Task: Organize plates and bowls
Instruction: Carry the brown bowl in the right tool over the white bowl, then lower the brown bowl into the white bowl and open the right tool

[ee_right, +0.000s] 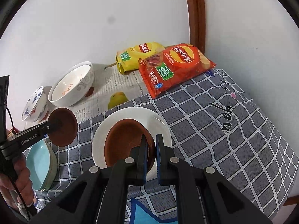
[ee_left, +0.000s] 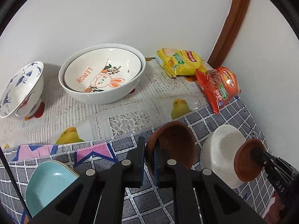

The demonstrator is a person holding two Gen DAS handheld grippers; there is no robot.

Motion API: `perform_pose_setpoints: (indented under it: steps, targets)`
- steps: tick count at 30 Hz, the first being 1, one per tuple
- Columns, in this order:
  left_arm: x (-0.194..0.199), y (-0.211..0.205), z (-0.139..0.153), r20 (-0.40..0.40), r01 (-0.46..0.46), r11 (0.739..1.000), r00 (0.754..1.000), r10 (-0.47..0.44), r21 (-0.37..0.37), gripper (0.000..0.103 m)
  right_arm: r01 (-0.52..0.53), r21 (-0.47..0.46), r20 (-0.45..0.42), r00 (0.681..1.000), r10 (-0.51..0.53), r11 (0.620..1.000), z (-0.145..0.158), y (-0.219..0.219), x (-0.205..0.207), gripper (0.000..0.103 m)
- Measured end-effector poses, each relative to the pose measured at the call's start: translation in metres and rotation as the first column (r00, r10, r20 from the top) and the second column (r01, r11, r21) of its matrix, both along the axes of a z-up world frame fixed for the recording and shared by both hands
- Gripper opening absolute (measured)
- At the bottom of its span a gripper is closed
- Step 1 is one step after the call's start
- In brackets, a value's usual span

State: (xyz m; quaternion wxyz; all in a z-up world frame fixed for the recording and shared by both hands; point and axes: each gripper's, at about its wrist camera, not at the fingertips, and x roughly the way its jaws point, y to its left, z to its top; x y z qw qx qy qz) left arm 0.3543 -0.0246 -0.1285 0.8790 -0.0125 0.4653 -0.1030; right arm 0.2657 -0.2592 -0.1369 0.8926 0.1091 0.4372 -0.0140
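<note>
Both your grippers, left [ee_left: 149,160] and right [ee_right: 151,154], have their fingers clamped on brown dishes [ee_left: 172,145]; lower the right dish [ee_right: 129,141] into the white plate [ee_right: 158,121] next.

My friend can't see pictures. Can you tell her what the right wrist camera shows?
The right gripper holds a small brown dish by its rim, over a white plate on a grey checked cloth. Beside it, the left gripper holds another brown dish.

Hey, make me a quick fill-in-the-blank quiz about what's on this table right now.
1. Each gripper holds a small ____ dish.
2. The right gripper holds its dish over a ____ plate.
3. The rabbit bowl reads ____.
4. The red chip bag lies beside a ____ one.

Answers: brown; white; LEMON; yellow
</note>
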Motion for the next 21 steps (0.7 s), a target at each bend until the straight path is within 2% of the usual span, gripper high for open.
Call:
perform_pose_setpoints:
  steps: [21]
  targets:
    - [0.006,0.007,-0.007,-0.029,-0.013,1.000,1.000,0.012,-0.018,0.008,-0.018,-0.070,-0.090,0.996,0.012,0.997,-0.036,0.023,0.026,0.008]
